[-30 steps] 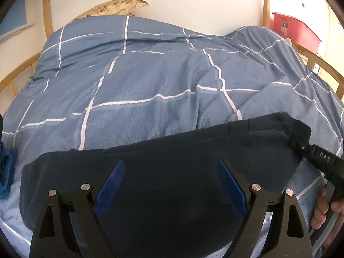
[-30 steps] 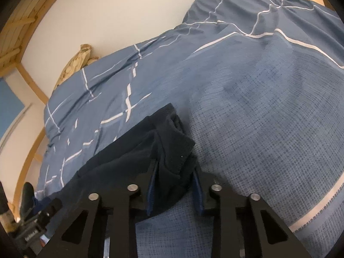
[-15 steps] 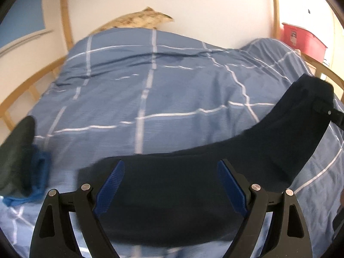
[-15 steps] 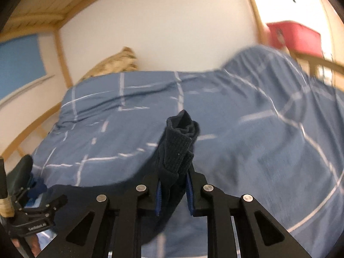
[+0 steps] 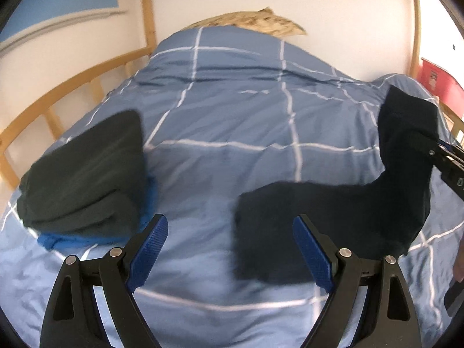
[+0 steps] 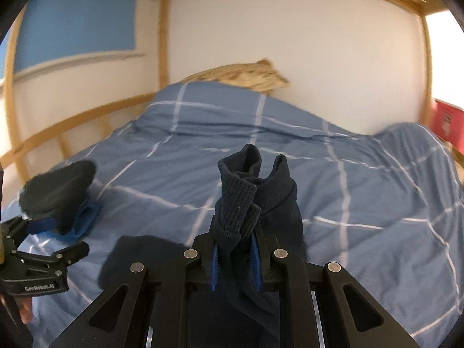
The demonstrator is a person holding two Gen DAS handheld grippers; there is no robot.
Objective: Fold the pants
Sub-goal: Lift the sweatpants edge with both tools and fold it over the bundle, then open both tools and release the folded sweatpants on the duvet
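A bed fills both views, covered by a blue duvet (image 5: 232, 121) with white grid lines. A wooden bed frame (image 6: 87, 116) curves along the side. Behind stands a white wall (image 6: 290, 43) — a blue panel (image 6: 78, 20) at left, a red box (image 5: 438, 78) at right.

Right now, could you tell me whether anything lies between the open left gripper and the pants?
Nothing visible does. The left gripper hangs open over bare duvet, and the near edge of the pants lies just ahead by its right finger. The folded pile sits off to the left, out of the way. The right gripper already pinches the pants.
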